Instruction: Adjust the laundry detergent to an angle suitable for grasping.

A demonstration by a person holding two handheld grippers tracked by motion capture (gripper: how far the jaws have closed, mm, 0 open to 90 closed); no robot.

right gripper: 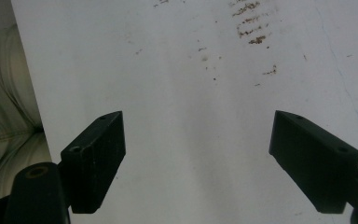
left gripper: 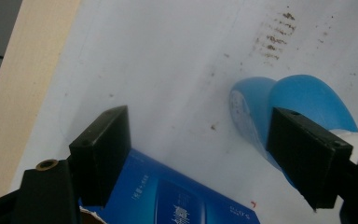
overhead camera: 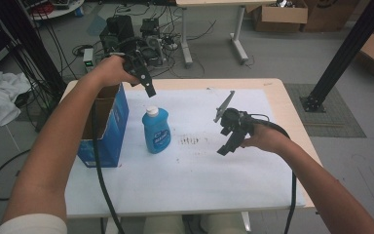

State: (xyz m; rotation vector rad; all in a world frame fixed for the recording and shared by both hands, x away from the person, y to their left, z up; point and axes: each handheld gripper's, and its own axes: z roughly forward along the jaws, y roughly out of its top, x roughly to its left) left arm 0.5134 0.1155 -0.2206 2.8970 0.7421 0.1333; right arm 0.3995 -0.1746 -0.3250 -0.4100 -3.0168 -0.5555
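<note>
Centrally: blue plastic bottle with white cap (overhead camera: 156,130), upright on white table sheet (overhead camera: 199,175), just beside blue cardboard box (overhead camera: 108,127). My left gripper (overhead camera: 146,84) hovers above, jaws apart, empty; right gripper (overhead camera: 229,141) likewise. Risk: I could clip the cap descending and topple it.

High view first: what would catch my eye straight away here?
A bright blue bottle with a white cap stands upright on the white table cover, just right of an open blue cardboard box. The left gripper hangs open above the bottle, and the right gripper hovers open over the bare cover near some brown smudges.
</note>
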